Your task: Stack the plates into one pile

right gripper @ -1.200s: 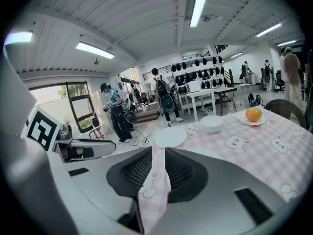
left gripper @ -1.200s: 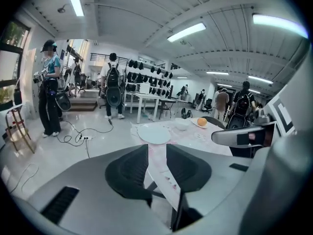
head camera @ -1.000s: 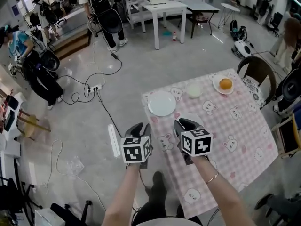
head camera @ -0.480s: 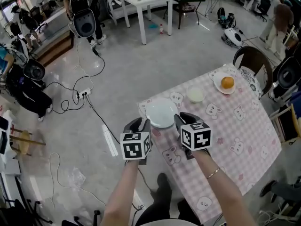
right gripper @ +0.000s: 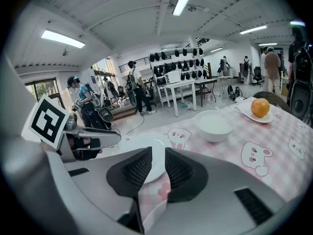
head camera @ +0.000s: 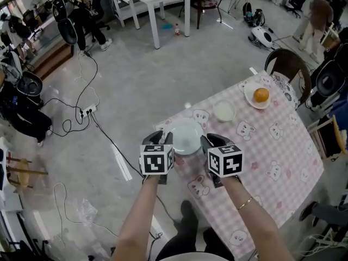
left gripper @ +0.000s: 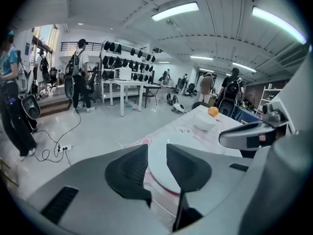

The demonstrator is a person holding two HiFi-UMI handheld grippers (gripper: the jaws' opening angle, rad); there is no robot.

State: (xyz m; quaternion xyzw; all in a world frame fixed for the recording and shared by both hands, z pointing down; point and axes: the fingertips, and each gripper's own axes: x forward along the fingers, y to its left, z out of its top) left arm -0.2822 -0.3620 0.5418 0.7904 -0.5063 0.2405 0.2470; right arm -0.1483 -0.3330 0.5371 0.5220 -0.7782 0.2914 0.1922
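Plate (head camera: 186,136) at table (head camera: 272,145) corner | left claw (head camera: 159,137), right claw (head camera: 212,141): jaws apart

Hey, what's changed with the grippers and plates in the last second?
Both grippers moved forward to the white plate at the table corner: the left gripper now beside its left edge, the right gripper beside its right. Nothing gripped, jaws open. Plate, bowl and orange stayed put.
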